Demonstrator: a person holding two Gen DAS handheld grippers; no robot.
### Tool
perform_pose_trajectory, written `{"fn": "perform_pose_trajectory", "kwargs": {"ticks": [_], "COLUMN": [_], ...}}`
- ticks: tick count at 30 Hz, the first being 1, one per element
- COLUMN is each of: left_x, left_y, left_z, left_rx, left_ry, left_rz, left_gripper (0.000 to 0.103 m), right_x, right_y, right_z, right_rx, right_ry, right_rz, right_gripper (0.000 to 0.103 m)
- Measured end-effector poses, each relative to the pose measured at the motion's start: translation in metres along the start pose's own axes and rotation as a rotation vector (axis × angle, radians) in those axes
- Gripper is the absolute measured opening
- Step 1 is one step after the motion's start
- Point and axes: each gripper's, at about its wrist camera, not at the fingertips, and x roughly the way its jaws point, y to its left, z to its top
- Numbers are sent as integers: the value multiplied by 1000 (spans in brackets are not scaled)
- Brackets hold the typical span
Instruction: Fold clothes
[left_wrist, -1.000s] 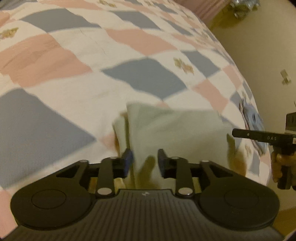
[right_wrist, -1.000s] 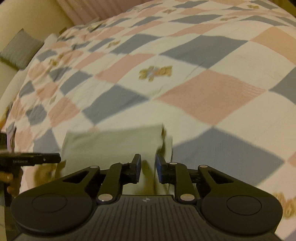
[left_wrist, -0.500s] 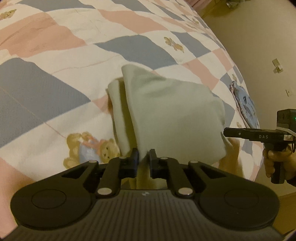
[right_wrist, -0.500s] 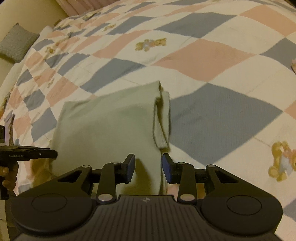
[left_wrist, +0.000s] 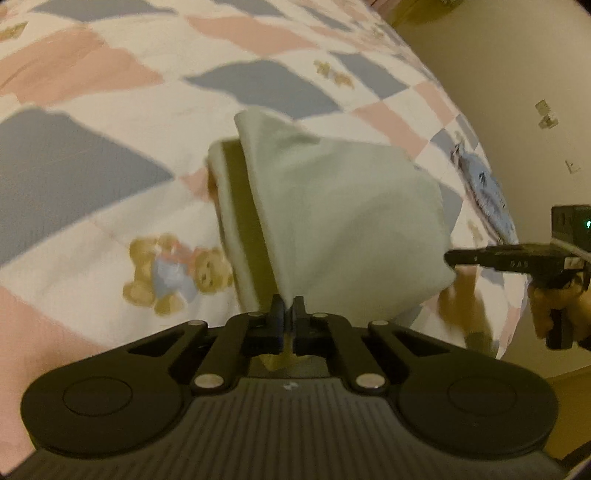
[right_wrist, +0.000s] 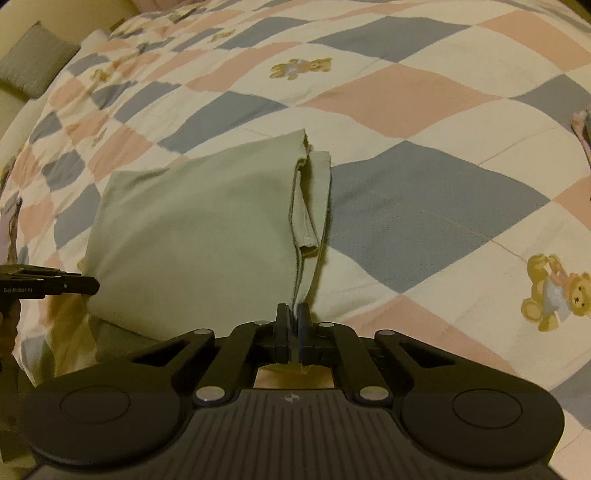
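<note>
A pale green folded garment (left_wrist: 343, 221) lies on the checkered quilt, its near edge raised. My left gripper (left_wrist: 289, 308) is shut on that near edge at one corner. In the right wrist view the same green garment (right_wrist: 199, 236) shows a folded hem on its right side, and my right gripper (right_wrist: 294, 317) is shut on its near edge below that hem. Each gripper appears in the other's view: the right gripper (left_wrist: 452, 257) at the garment's right end, the left gripper (right_wrist: 94, 285) at its left end, each with a hand on its handle.
The quilt (right_wrist: 424, 206) has pink, blue and cream squares with teddy bear prints (left_wrist: 177, 273). The bed edge and a beige wall (left_wrist: 517, 74) lie to the right in the left wrist view. A grey cushion (right_wrist: 35, 62) sits at far left.
Both grippers have gone from open to shut on the garment's near edge. The near edge has lifted off the quilt.
</note>
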Motion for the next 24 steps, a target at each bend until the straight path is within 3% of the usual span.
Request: {"fn": "perform_pose_trajectory", "kwargs": {"ticks": [5,8,11,12,13,18,21,24], "left_x": [7,7,-1,-4,-8,-13,1,20], "left_y": [2,3,3,4,5,7,3,3], "left_z": [3,6,12,15,19,51,71,79], "left_rx": [-13,-21,-19,-21,-28,-29,4,48], "left_ry": [22,31,23,11,-7,-98,-114,-76], "left_rz": [7,8,11,13,15,32,39,92], "left_gripper": [1,3,7,12,17,17,16,13], "right_x": [4,3,-3,-5,-8,-14,-2,11], "right_y": [0,0,1,1,2,8,19,30], "right_z": [2,4,6,7,9,30,48,65], "right_rx": [-1,-5,-4,-3,-1,-22,-101,-181], "right_ry": [26,31,17,11,-12,-112,-129,-143], "right_rz": [2,-7,-23,-28,-36,-42,-37,-31], "right_gripper": [4,11,15,16,16,16,16,16]}}
